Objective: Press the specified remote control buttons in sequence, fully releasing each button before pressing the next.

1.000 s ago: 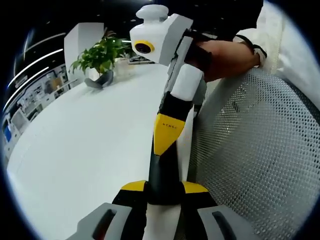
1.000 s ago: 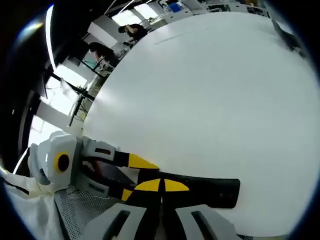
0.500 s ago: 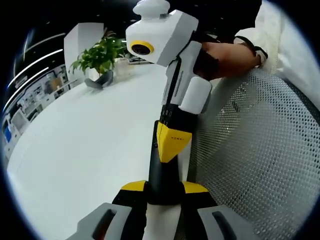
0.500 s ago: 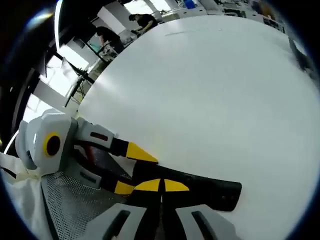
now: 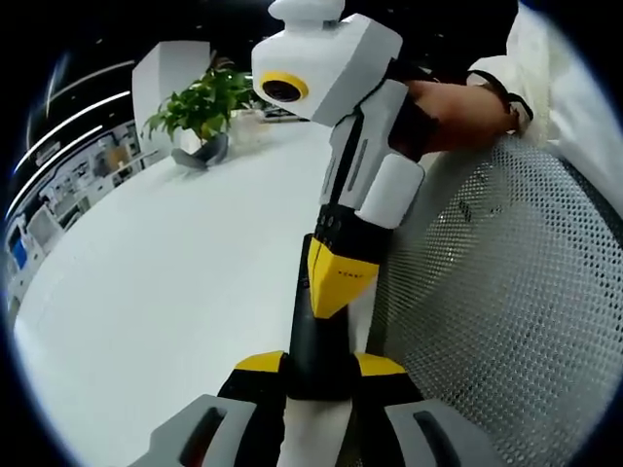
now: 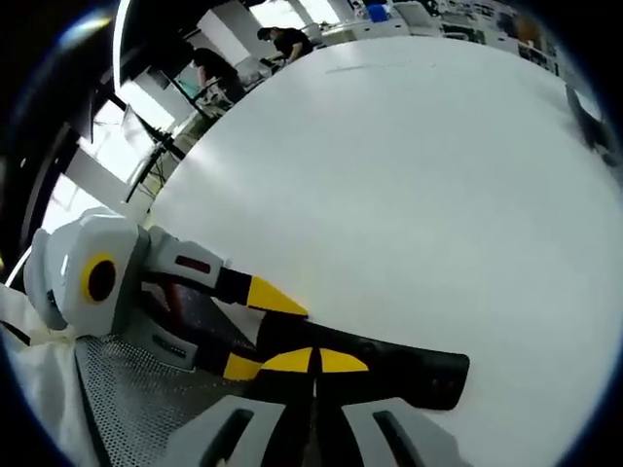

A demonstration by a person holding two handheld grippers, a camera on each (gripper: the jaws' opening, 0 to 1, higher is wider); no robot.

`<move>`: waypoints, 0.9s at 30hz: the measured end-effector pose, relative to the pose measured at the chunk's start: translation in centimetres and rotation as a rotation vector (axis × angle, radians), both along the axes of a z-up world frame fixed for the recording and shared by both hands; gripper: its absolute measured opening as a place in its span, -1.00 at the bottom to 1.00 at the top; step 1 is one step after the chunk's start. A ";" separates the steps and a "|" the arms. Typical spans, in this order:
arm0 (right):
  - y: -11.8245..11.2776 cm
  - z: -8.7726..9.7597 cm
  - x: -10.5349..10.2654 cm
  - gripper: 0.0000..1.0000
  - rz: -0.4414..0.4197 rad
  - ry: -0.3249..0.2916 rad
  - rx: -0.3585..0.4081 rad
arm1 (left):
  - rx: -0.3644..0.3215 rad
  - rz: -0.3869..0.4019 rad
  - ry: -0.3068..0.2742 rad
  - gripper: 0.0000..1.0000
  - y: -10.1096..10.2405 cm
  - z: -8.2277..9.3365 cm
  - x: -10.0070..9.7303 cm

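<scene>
A slim black remote (image 5: 316, 331) is clamped between the yellow-tipped jaws of my left gripper (image 5: 319, 365), which is shut on its near end. My right gripper (image 5: 338, 284) comes down from above with its jaws shut into one yellow point that rests on the remote's top face. In the right gripper view, my right gripper (image 6: 313, 361) is shut, its tip down on the remote (image 6: 409, 370). The remote lies over a white table (image 6: 409, 195). My left gripper (image 6: 261, 331) reaches in from the left and holds the remote's other end.
A potted plant (image 5: 200, 107) stands at the table's far end. A white mesh chair back (image 5: 506, 311) is close on the right. A person's hand (image 5: 458, 102) holds the right gripper. People stand in the distance (image 6: 282, 39).
The right gripper's shut tip has slid a little along the remote toward my left gripper's jaws and tilted. The left gripper keeps its hold.
</scene>
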State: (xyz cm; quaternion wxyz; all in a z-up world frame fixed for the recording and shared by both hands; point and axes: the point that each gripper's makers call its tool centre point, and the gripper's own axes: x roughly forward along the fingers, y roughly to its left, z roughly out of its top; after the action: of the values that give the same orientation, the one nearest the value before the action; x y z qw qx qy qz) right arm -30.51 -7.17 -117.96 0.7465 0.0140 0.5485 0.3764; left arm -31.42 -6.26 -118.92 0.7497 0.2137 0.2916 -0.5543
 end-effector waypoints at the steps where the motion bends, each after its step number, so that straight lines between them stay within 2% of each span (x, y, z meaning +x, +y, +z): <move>1: -0.3 0.1 0.2 -1.00 0.004 -0.021 -0.021 | 0.001 0.000 -0.001 -0.49 0.0 0.0 0.0; 2: -0.8 0.2 0.7 -1.00 0.010 -0.064 -0.053 | 0.001 0.002 0.000 -0.49 0.0 0.0 0.0; 3: -0.8 1.0 1.3 -1.00 0.017 -0.129 -0.052 | 0.003 0.004 -0.001 -0.49 0.0 0.0 0.0; 6: -0.9 3.4 2.1 -1.00 -0.057 -0.189 0.021 | 0.008 0.012 0.000 -0.49 0.0 0.0 0.0; 8: -1.8 4.4 2.5 -1.00 -0.090 -0.232 0.015 | 0.022 0.020 0.006 -0.50 -0.1 0.0 0.1; 9: -2.6 5.4 3.1 -1.00 -0.104 -0.296 -0.002 | 0.031 0.022 0.007 -0.50 -0.1 0.0 0.1; 13: -4.0 8.1 3.9 -0.99 -0.194 -0.398 0.052 | 0.033 0.013 0.005 -0.50 0.0 0.0 0.1; 15: -5.0 9.0 4.5 -0.88 -0.242 -0.459 0.055 | 0.040 0.007 0.007 -0.50 0.1 -0.1 0.2; 20: -7.4 8.7 5.7 -0.58 -0.341 -0.574 -0.020 | 0.055 -0.014 0.011 -0.51 0.2 0.0 0.5; 21: -7.6 9.3 6.0 -0.52 -0.342 -0.599 -0.034 | 0.060 -0.021 0.012 -0.51 0.2 0.0 0.6; 23: -7.9 11.2 6.8 -0.39 -0.372 -0.708 -0.005 | 0.073 -0.029 0.014 -0.51 0.2 0.0 0.9; 24: -8.2 11.4 6.8 -0.31 -0.384 -0.725 -0.001 | 0.078 -0.035 0.015 -0.51 0.2 -0.1 1.0; 27: -8.8 11.4 6.8 -0.07 -0.406 -0.713 -0.003 | 0.091 -0.046 0.023 -0.50 0.2 0.0 1.2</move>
State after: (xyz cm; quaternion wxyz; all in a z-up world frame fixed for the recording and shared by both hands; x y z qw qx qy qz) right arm -23.73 -15.98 -106.53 0.9491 -0.0106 0.2419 0.2017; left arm -30.22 -6.03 -118.95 0.7229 0.2477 0.3202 -0.5600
